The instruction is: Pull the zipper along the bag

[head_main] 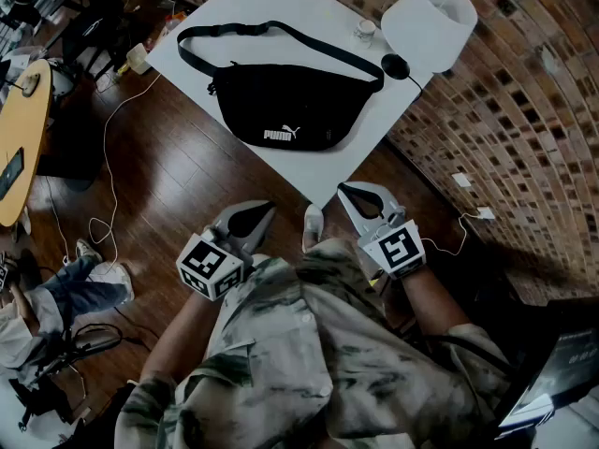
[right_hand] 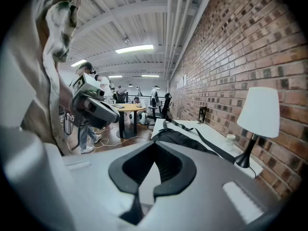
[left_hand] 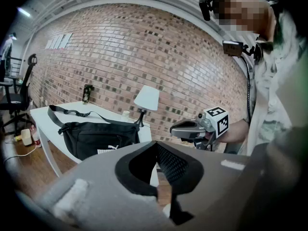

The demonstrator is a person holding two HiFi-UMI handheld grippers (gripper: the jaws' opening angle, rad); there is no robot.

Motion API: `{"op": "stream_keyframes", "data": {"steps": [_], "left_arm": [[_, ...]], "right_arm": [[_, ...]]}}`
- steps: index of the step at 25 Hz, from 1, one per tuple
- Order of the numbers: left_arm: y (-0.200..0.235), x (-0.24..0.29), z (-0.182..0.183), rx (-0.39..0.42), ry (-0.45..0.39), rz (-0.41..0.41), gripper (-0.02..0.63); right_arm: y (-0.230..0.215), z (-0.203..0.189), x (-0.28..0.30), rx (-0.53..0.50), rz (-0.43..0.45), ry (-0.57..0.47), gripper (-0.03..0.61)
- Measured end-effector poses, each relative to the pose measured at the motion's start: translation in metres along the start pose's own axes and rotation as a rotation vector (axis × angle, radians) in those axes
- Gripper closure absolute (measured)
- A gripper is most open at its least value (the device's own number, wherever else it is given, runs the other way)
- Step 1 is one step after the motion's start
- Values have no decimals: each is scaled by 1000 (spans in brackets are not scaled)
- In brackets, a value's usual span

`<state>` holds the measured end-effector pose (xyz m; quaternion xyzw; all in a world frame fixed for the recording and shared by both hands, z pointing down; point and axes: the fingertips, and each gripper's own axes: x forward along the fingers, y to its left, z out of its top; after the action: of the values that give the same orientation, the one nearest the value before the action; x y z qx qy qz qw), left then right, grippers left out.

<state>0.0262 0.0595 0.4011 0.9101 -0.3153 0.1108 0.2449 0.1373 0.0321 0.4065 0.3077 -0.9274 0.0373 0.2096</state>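
- While both grippers hang low-centre in the head view, short of the table [head_main: 281,0] corner, they're empty: left gripper [head_main: 270,205] jaws pressed together, right gripper [head_main: 343,187] likewise.
- Bag [head_main: 285,110] lies up-frame, well apart from both, long axis left-right.
- Left tip sits below bag's middle, right below its right end.
- Zipper probably along the top edge; too dark to tell.

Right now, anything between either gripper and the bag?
Nothing visible. The bag lies in the open on the white table. The left gripper and the right gripper are shut, empty, and short of the table's near corner. The lamp and the cup stand beyond the bag's right end, off the approach.
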Motion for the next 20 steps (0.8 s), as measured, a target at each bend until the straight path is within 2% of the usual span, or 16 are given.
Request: {"op": "stream_keyframes", "data": {"steps": [4, 7, 10, 15, 20], "left_arm": [[44, 69, 16, -7, 14, 66, 610], [65, 111, 20, -6, 57, 95, 575], [85, 148, 14, 25, 118, 119, 553], [128, 197, -7, 98, 252, 170, 508], [148, 234, -28, 178, 369, 193, 503]], "right_arm": [[-74, -17, 40, -18, 20, 49, 571], [-110, -32, 68, -14, 20, 78, 571], [-134, -44, 98, 29, 23, 103, 571], [-167, -66, 148, 30, 28, 177, 571], [-182, -89, 179, 55, 44, 263, 571]]}}
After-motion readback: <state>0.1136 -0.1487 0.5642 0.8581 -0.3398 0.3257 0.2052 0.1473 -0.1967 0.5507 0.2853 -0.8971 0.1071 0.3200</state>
